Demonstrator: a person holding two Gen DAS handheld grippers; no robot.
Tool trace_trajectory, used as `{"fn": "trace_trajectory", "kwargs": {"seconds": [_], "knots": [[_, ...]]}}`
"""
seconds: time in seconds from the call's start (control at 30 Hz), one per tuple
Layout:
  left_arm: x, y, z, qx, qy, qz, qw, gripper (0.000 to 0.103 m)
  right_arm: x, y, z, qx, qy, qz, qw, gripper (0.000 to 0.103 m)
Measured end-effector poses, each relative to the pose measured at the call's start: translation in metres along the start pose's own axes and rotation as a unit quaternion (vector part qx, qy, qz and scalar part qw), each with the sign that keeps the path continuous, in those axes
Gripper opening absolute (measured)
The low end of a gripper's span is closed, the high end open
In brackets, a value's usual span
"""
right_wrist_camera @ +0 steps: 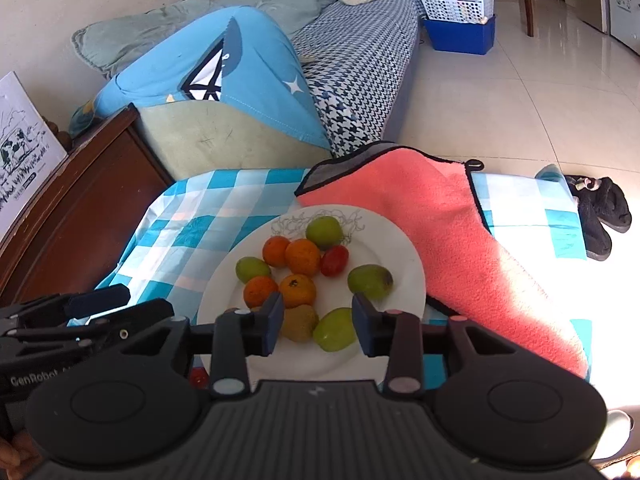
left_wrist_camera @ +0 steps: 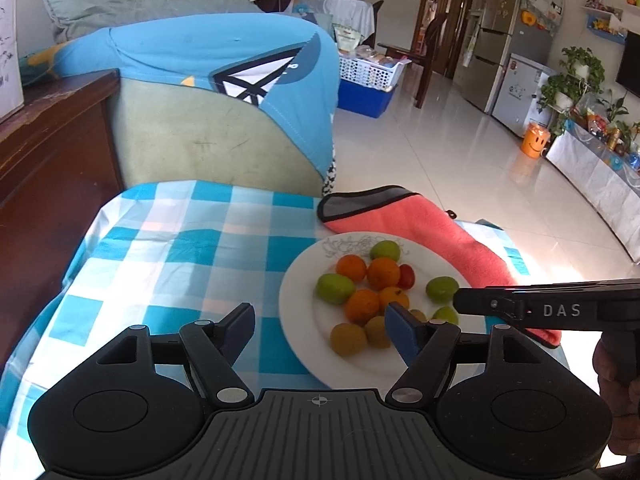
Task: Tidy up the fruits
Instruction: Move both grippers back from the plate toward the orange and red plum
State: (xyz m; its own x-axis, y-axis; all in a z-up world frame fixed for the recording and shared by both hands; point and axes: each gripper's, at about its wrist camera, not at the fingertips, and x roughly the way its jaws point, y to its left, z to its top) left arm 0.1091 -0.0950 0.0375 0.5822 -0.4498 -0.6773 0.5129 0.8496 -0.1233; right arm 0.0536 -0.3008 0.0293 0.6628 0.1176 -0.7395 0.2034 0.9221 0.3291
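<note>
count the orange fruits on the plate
4, clustered mid-plate: two at the back, orange fruit and its neighbour; two nearer, one left, one right. Others may hide behind the tool fingers.

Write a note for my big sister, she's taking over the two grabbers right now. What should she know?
Left gripper: open, empty, beside the plate's near edge.
Right gripper: open, empty, just over the nearest fruits.
White plate on the checked cloth holds the oranges, green fruits and one red tomato.
Another small red fruit lies off the plate, near its front edge.
Left: probably plate that one.
</note>
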Motion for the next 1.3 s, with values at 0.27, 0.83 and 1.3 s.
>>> {"fn": "trace_trajectory", "kwargs": {"seconds": [0.27, 0.83, 1.3], "knots": [[-0.022, 0.035, -0.015, -0.042, -0.004, 0.025, 0.9988, 0.077, -0.008, 0.025, -0.016, -0.061, 0.002, 0.014, 0.998, 0.042], [-0.007, 0.059, -0.044, -0.061, 0.045, 0.076, 0.9943, 0.081, 0.006, 0.086, -0.068, -0.130, 0.036, 0.071, 0.988, 0.041], [0.006, 0.072, -0.048, -0.104, 0.068, 0.096, 0.9876, 0.081, 0.038, 0.102, -0.082, -0.126, 0.034, 0.029, 0.991, 0.041]]}}
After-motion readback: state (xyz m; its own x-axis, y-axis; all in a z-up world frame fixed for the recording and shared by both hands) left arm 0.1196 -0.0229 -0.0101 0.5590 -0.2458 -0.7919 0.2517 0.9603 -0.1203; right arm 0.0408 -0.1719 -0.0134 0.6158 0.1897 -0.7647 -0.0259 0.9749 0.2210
